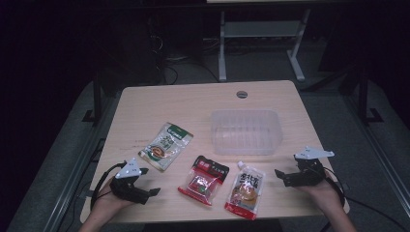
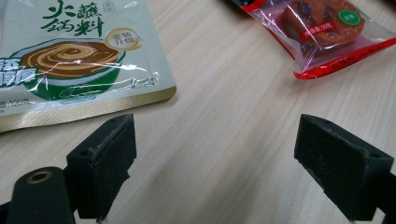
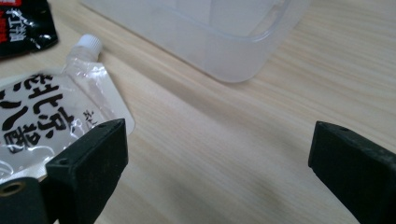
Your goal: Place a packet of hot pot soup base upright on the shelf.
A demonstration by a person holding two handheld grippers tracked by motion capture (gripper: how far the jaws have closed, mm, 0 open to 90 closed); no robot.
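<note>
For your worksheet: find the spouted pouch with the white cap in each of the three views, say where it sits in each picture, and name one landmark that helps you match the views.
High view: the spouted pouch lies at lower centre, near the table's front edge, right of the red packet.
Left gripper view: not in this picture.
Right gripper view: the pouch is at the left edge, cap pointing up.
Shared landmark: the clear plastic tub, beyond the pouch's cap, at the top in the right gripper view.

Black tongs with blocky pads, grey three-cornered plates, trailing black cables.
</note>
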